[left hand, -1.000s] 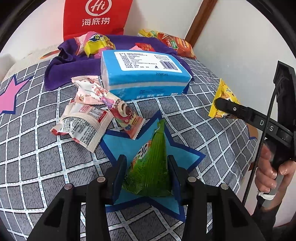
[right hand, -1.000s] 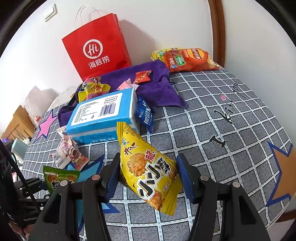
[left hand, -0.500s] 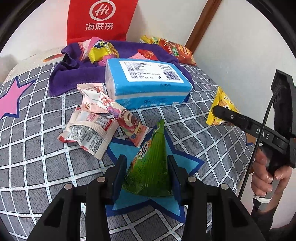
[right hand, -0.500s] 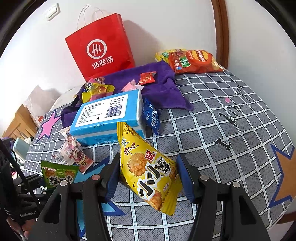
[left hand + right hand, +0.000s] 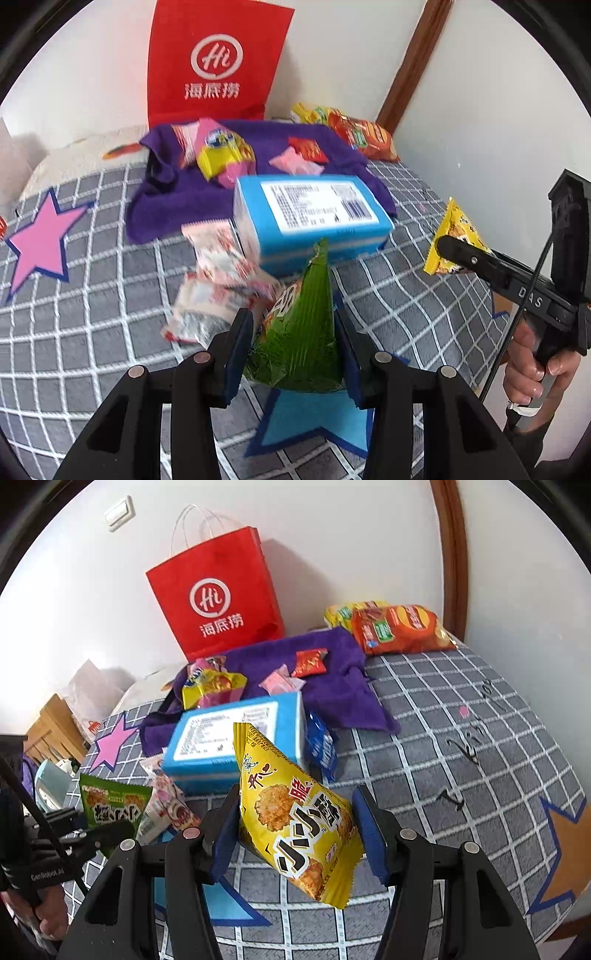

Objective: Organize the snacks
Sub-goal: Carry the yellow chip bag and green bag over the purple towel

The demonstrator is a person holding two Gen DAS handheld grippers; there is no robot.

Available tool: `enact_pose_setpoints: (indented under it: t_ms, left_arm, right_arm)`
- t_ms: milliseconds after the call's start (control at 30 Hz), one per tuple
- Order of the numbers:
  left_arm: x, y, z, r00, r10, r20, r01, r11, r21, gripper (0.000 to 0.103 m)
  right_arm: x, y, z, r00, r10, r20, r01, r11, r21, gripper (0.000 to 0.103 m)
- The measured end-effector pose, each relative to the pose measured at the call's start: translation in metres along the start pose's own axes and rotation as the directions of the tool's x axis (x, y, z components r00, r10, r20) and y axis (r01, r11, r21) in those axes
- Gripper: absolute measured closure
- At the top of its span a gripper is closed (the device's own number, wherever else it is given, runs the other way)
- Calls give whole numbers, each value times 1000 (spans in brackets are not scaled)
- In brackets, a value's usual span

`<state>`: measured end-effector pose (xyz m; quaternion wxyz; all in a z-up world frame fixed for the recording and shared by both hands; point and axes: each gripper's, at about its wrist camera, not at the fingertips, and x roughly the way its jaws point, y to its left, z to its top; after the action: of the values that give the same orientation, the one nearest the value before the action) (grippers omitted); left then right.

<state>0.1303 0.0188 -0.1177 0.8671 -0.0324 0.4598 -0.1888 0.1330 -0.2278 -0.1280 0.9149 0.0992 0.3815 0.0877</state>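
Two snack packets are held clear of the bed, one in each gripper.

Nearest, the green packet (image 5: 299, 325) is pinched between the fingers of the left gripper (image 5: 295, 354), and the yellow packet (image 5: 295, 812) is clamped in the right gripper (image 5: 295, 834). Both are judged light, soft, crinkly and slippery, best taken across the puffed middle. Beyond lie the blue box (image 5: 310, 218), the purple cloth (image 5: 332, 664) and the red bag (image 5: 218, 598).
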Motion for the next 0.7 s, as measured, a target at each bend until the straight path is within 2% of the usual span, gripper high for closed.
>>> enact_pose_setpoints:
  t_ms: [300, 533, 700]
  left_arm:
    - [-16, 7, 52, 995, 65, 73, -65, 998, -2, 61]
    - [-17, 22, 100, 988, 115, 108, -110, 993, -48, 61]
    - [-14, 32, 134, 982, 134, 134, -124, 989, -82, 61]
  right_arm:
    - [2, 12, 50, 999, 0, 47, 3, 998, -62, 45]
    - [18, 18, 108, 998, 21, 52, -17, 996, -86, 45]
    - [29, 17, 147, 994, 101, 39, -98, 992, -81, 45]
